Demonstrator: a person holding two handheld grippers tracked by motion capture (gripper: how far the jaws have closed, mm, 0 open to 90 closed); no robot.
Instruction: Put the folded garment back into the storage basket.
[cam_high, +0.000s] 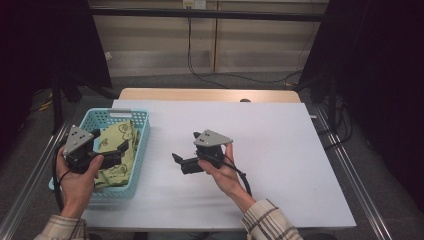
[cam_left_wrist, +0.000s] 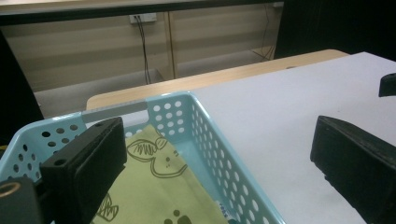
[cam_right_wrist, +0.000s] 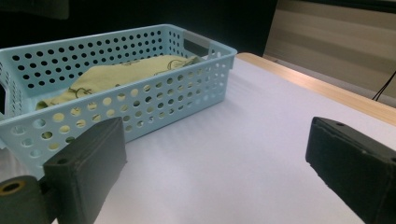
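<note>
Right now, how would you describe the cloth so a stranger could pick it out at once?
Start at the white table and go to its left edge, where a light blue perforated basket sits. The cloth lies crumpled inside it, beside the left gripper. It is the only soft thing there: yellow-green with dark line drawings.

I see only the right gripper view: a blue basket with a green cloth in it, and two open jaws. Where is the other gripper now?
Observer: In the high view, the left gripper hovers over the basket, above the cloth.
Operator: Are its jaws open?
Observer: Yes, the left gripper view shows them wide apart, one over the cloth, one past the basket's wall over the white table.
Operator: Is it holding the cloth?
Observer: No, nothing is between the jaws.
</note>
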